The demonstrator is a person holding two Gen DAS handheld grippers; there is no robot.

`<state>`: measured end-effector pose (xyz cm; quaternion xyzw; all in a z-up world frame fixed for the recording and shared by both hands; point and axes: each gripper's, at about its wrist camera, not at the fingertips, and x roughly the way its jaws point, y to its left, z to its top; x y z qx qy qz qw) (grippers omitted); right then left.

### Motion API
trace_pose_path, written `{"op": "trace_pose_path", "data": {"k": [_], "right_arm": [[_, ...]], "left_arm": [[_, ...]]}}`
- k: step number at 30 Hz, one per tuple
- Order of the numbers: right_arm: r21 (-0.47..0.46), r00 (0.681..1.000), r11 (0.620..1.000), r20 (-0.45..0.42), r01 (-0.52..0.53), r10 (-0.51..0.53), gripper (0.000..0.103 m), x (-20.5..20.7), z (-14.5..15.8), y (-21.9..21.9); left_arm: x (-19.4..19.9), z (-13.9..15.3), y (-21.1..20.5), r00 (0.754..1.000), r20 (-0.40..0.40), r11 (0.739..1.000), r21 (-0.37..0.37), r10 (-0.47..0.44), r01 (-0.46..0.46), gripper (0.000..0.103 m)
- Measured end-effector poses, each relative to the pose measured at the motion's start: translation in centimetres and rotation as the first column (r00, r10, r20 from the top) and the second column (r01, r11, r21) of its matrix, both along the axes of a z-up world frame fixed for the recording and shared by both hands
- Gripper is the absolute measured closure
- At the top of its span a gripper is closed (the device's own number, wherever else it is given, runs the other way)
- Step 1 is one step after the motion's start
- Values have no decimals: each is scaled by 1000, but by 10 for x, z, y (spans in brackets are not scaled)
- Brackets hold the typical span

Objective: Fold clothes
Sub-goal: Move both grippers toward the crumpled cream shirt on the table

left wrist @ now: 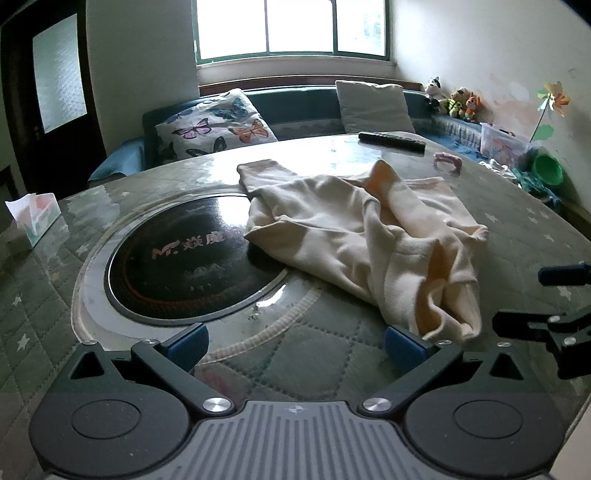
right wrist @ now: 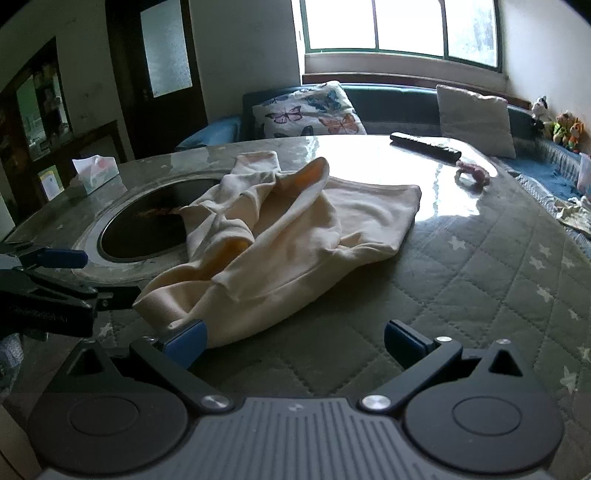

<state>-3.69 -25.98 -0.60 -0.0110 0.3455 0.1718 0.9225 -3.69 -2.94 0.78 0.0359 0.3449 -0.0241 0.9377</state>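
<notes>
On my far left a tissue box [left wrist: 33, 218] sits at the worktop [left wrist: 314, 354] edge, then the dark round hob [left wrist: 184, 254] set into it. My left claw [left wrist: 295, 345] hangs apart and empty, the crumpled cream garment [left wrist: 369, 236] just ahead, touching its right finger. My right claw [right wrist: 295, 343] is also apart, the garment's near edge against its left finger. Beyond lie a remote [left wrist: 391, 140], a sofa [left wrist: 303, 99] and window [left wrist: 291, 26].

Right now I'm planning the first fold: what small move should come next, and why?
Probably close the right gripper on the cream garment's near hem. Both grippers are open and empty, the left gripper included, and the garment lies crumpled, so it needs spreading flat first.
</notes>
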Motion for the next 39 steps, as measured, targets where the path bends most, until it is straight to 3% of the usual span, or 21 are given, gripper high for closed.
{"op": "trace_pose_path", "data": {"k": [22,39], "right_arm": [[-62,999,998,42,9,-6,0,-23,7,14],[-77,1000,997,10,1,0,0,-25,0,20]], "left_arm": [[-16,2,-12,1000,10,1000,31,-8,7,0],[-17,-3,-14,1000,-20,999,42,6,-5,0]]}}
